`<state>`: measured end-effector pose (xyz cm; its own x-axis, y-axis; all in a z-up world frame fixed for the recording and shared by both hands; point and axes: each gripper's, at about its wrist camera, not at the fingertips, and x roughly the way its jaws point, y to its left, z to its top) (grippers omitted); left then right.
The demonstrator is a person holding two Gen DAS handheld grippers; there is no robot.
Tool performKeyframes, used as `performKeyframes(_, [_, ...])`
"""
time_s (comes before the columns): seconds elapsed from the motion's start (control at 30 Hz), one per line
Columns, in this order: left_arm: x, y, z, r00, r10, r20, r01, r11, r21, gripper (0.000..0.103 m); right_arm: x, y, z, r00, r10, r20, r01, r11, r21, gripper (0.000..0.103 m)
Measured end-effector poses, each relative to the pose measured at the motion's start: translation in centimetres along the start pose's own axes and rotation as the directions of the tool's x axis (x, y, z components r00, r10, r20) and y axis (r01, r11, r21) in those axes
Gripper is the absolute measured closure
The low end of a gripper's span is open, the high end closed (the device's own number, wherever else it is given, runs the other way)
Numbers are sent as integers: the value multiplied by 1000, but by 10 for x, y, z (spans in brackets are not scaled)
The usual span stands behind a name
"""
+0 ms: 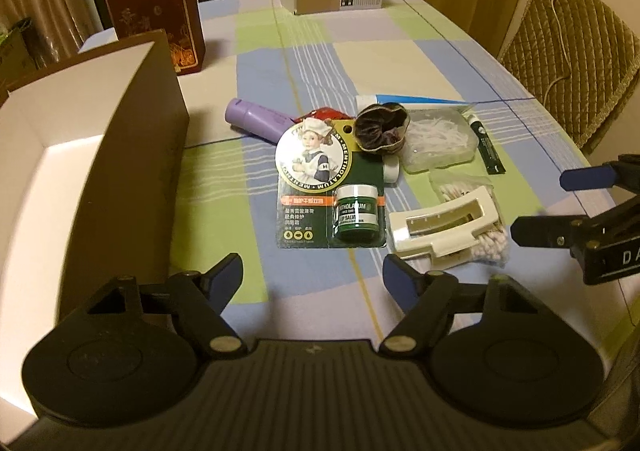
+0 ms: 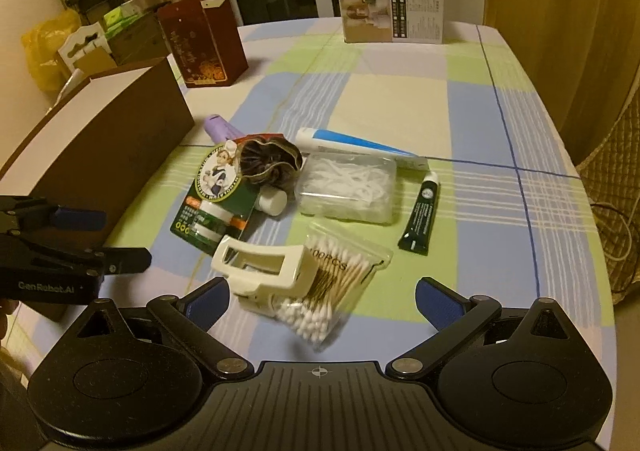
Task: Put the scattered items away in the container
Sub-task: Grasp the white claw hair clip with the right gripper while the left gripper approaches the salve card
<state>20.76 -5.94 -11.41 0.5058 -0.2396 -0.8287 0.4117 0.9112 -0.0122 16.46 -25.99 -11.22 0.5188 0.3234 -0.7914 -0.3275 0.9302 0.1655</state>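
Two low wrist views (side by side) toward shared clutter (image 1: 384, 175).

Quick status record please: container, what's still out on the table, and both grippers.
container: brown box, open, white inside, nothing visible in it
loose items: lip salve card, cream hair claw on cotton swab bag, floss pick box, dark scrunchie, purple bottle, blue-white tube, green tube
left hand-held gripper: open, empty
right hand-held gripper: open, empty

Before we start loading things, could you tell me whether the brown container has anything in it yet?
Apparently empty: the left wrist view into the brown container shows only bare white walls and floor, though its near corner is out of frame.
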Motion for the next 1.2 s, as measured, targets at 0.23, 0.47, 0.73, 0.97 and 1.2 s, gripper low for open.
performKeyframes(0.23, [9,1,2,1000,-18,-20,18,1000,-6,30,20,17,2,998,51,-28,-54,989,-134,21])
performKeyframes(0.47, [14,11,4,999,-10,-42,8,999,-48,30,30,24,3,998,60,-25,-64,985,-161,21])
performKeyframes(0.73, [18,18,5,998,-3,-59,-2,997,-79,30,46,45,-3,1000,14,-22,-19,962,-274,21])
performKeyframes(0.97, [25,18,4,997,17,-74,-22,997,-75,30,56,51,-9,998,-63,10,62,924,-376,37])
performKeyframes(1.2, [30,17,5,996,23,-85,-29,997,-76,30,44,43,-9,992,-123,13,119,923,-366,47])
